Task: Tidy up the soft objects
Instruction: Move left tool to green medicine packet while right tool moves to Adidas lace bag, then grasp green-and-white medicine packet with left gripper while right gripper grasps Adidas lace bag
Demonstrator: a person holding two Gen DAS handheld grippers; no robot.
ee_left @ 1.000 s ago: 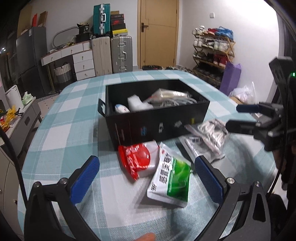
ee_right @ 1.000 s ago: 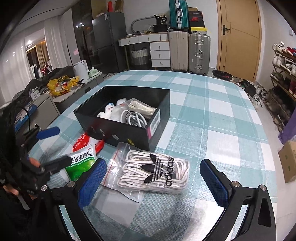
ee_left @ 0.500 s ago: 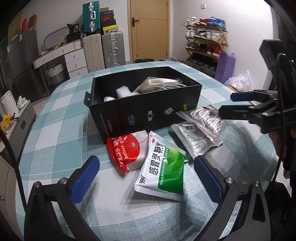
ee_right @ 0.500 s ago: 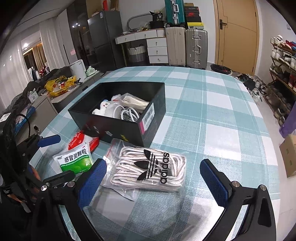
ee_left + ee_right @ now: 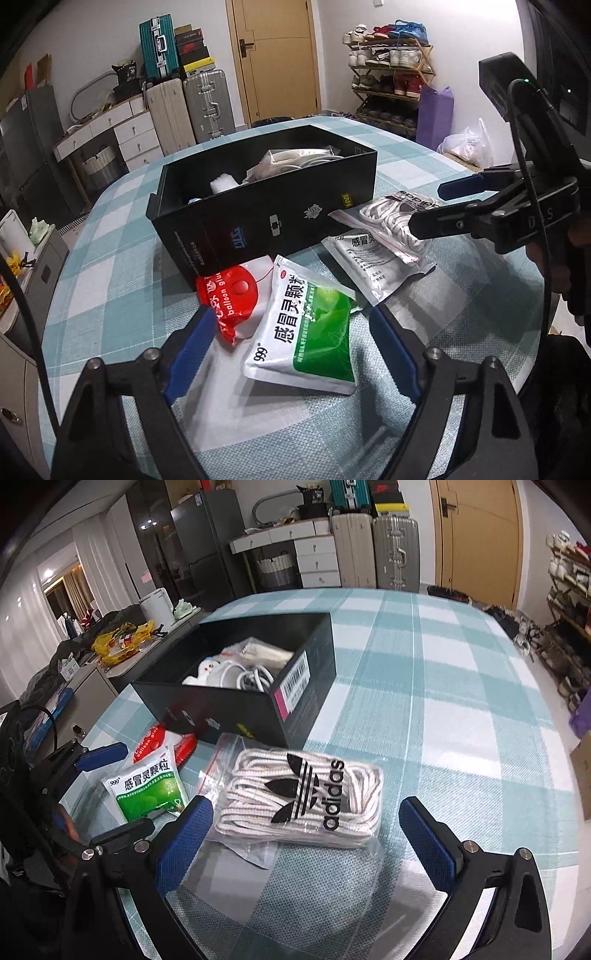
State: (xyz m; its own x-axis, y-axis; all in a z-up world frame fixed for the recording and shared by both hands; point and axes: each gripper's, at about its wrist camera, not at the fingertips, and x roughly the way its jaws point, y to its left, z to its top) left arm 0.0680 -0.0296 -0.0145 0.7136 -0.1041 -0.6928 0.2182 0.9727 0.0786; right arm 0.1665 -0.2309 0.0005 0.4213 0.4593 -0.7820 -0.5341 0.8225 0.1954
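A black box stands on the checked table and holds soft white items. In front of it lie a red balloon-glue packet, a green and white 999 sachet, a second white sachet, and a clear bag of white adidas laces. My left gripper is open, low around the green sachet. My right gripper is open, straddling the near end of the lace bag; it also shows in the left wrist view.
The teal and white tablecloth covers a round table. Suitcases, a drawer unit and a door stand behind. A shoe rack is at the right. A cluttered side cabinet is at the left.
Both grippers have moved forward and lower. The left has come down around the green sachet; the right has closed in on the lace bag. Both stay open.
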